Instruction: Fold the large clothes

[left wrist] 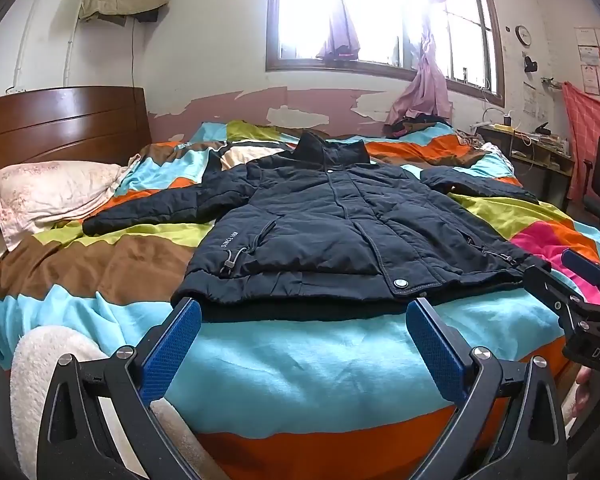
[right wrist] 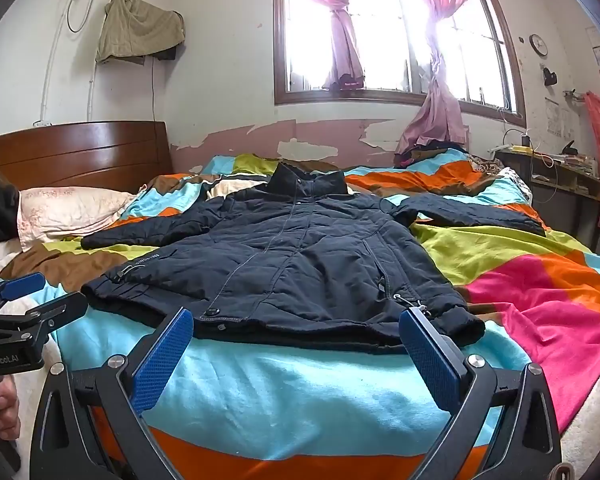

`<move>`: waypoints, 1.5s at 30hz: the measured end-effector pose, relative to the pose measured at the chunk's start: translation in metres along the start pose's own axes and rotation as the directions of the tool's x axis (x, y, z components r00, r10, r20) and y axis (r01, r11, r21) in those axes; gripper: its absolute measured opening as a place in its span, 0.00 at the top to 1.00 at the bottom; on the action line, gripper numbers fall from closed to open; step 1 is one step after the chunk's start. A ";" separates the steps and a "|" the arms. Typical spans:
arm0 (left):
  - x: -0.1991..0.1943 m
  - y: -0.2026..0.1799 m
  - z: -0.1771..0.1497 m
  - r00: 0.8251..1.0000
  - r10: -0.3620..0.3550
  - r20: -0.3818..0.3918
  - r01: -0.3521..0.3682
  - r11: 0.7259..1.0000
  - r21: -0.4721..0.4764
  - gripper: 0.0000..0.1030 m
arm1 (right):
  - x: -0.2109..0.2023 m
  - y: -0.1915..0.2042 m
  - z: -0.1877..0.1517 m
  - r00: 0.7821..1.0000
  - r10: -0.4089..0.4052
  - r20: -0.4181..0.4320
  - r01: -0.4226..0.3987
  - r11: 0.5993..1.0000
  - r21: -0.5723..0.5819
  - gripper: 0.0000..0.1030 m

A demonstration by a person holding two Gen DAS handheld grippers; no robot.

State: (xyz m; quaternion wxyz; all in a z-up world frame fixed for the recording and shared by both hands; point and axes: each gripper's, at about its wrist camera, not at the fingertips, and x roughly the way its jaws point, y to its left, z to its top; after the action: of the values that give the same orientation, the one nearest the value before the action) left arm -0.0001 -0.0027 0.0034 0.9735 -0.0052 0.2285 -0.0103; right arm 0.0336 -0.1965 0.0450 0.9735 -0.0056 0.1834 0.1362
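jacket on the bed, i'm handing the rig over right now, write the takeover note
Left gripper: open, empty, just short of the hem's left half.
Right gripper: open, empty, near the hem's right half.
Jacket: dark navy, front up, closed, spread flat on the striped bedspread, collar toward the window, both sleeves out to the sides.
Done: laid out flat only; no fold made yet.
Left: fold the sleeves in across the body, then fold the body, probably hem up toward collar.

A dark jacket lies spread flat on the colourful bedspread.
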 end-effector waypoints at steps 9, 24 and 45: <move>0.006 0.000 0.002 1.000 -0.002 -0.003 0.002 1.000 -0.001 0.02 | 0.001 0.000 0.000 1.000 0.001 -0.003 -0.001 1.000 0.001 0.00; -0.002 -0.001 0.001 1.000 -0.002 0.004 0.002 1.000 0.007 0.02 | 0.000 0.000 0.000 1.000 0.002 -0.004 -0.002 1.000 0.002 0.00; -0.004 -0.002 0.000 1.000 0.000 0.008 0.000 1.000 0.007 0.02 | 0.001 -0.001 0.001 1.000 0.000 -0.003 0.000 1.000 0.008 0.00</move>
State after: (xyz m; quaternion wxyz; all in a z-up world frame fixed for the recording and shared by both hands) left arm -0.0032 -0.0046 0.0055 0.9744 -0.0020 0.2244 -0.0112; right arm 0.0357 -0.1974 0.0457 0.9733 -0.0018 0.1855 0.1354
